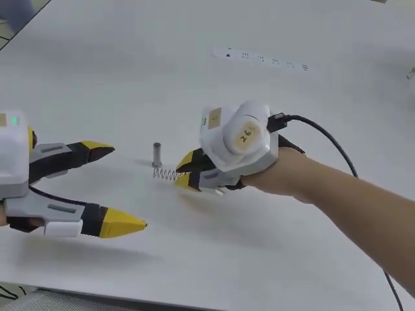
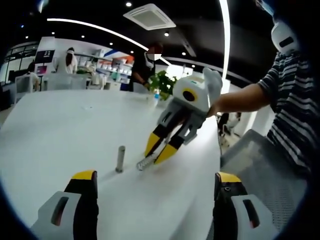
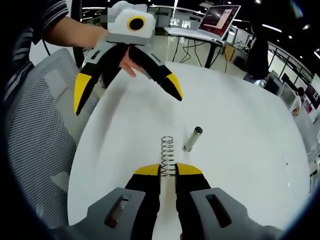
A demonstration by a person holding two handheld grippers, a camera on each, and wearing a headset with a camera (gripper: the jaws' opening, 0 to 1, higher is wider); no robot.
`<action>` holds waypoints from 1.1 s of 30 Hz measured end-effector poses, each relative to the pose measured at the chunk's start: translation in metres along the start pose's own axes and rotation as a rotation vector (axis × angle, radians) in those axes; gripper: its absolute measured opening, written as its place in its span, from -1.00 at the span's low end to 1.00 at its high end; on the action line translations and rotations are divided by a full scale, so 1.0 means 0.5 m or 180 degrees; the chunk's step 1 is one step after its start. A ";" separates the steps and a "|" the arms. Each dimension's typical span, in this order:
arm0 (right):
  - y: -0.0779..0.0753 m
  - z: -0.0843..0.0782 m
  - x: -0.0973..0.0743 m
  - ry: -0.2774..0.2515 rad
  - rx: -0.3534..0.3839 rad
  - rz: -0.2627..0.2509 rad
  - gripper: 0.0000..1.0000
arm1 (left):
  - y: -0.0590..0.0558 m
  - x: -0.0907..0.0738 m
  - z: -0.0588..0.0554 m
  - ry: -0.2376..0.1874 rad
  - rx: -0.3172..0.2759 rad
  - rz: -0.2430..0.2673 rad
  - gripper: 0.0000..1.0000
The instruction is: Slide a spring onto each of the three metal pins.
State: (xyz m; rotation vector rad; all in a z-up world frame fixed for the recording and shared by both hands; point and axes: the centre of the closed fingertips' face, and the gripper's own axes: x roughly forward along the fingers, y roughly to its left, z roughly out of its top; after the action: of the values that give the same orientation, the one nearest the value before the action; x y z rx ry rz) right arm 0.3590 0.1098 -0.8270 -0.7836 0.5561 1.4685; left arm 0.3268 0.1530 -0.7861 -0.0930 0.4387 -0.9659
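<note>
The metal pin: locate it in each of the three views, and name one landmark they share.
Head view: the metal pin stands left of centre, just above the spring.
Left gripper view: the metal pin is lower left of centre, left of the spring.
Right gripper view: the metal pin is near centre, right of the spring.
Shared landmark: the spring, pinched by the right claw.

White table [image 1: 194, 259], upright pin [image 1: 157, 154], far pwr strip [image 1: 259, 58]
</note>
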 end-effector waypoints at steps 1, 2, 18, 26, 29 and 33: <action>0.000 -0.002 -0.003 0.0001 0.0013 -0.0006 -0.84 | -0.002 0.001 0.001 0.0003 0.0004 -0.0009 0.87; 0.000 -0.004 -0.009 -0.0004 0.0026 -0.0015 -0.84 | -0.003 0.002 0.002 0.0006 0.0015 -0.0020 0.86; 0.024 -0.020 -0.074 -0.0006 0.0015 -0.0044 -0.84 | -0.033 0.018 -0.003 0.0097 0.0026 -0.0248 0.63; 0.047 -0.028 -0.088 0.0000 0.0014 -0.0030 -0.84 | -0.055 0.032 0.003 0.0133 0.0100 -0.0405 0.43; 0.055 -0.031 -0.090 0.0012 -0.0014 -0.0030 -0.84 | -0.062 0.040 0.004 0.0153 0.0140 -0.0457 0.33; 0.066 -0.029 -0.093 -0.0001 -0.0032 -0.0027 -0.84 | -0.072 0.053 0.004 0.0203 0.0189 -0.0564 0.16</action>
State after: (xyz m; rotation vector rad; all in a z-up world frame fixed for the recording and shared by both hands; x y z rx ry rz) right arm 0.3256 0.0662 -0.8054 -0.7926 0.5450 1.4646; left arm 0.3126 0.1107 -0.7831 -0.0478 0.4657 -1.1577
